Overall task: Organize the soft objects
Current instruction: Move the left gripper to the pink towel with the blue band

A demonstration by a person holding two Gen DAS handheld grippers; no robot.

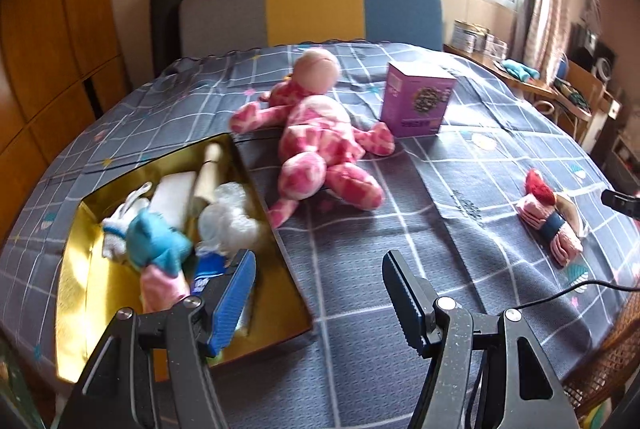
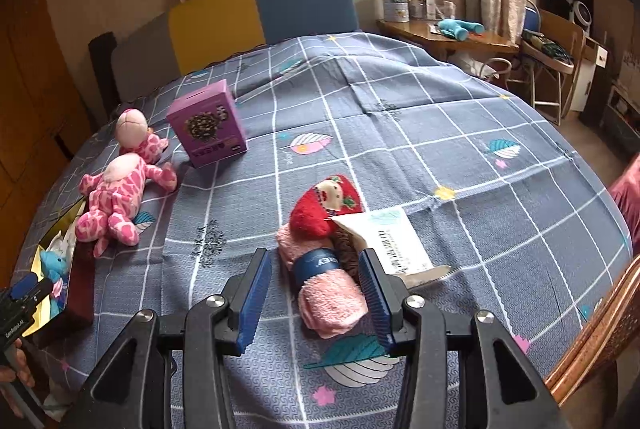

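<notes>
A gold-lined box [image 1: 80, 269] on the bed holds several soft toys, among them a blue plush [image 1: 156, 241] and a white fluffy one [image 1: 230, 217]. My left gripper [image 1: 320, 293] is open and empty, over the box's right edge. A pink spotted plush [image 1: 320, 145] lies beyond it, also seen in the right wrist view [image 2: 116, 197]. A rolled pink towel with a blue band [image 2: 328, 285] lies with a red plush [image 2: 316, 213] and a paper label [image 2: 384, 241]. My right gripper [image 2: 316, 293] is open, with the towel's near end between its fingers.
A purple carton [image 1: 416, 99] stands on the bedspread behind the pink plush. The padded headboard [image 1: 316, 7] is at the far end. A wooden desk [image 2: 448, 37] with tins and a blue toy stands at the right, a wardrobe at the left.
</notes>
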